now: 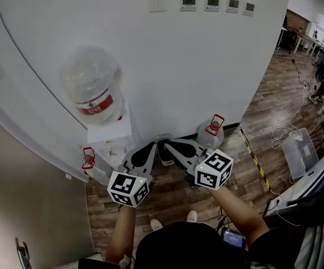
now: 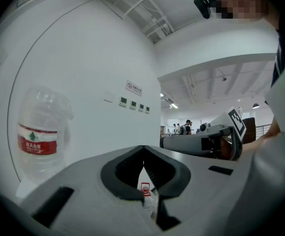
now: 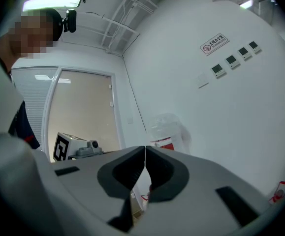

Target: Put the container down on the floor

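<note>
Wood-plank floor meets a white wall, w/ four small control panels at 12 o'clock in head view. Dispenser stands vs the wall w/ a big bottle inverted on top so it can feed down. Container, prob. the red-capped jug, sits upright on the floor at 1 o'clock from the right hand-held gripper, near but apart. My read: it's already down, parked by the wall out of the walkway. A second red-capped jug sits at 9 o'clock of the dispenser base. Left hand-held gripper is alongside the right, tips close together, both aimed at the wall. Both have jaws pressed together w/ nothing held, which fits there being no load to carry.

Head view gives the floor layout & both jugs. Left gripper view shows its pads closed & a red cap below the jaws; which jug is unclear. Right gripper view shows its pads closed & only a red cap at 4 o'clock near the edge.
</note>
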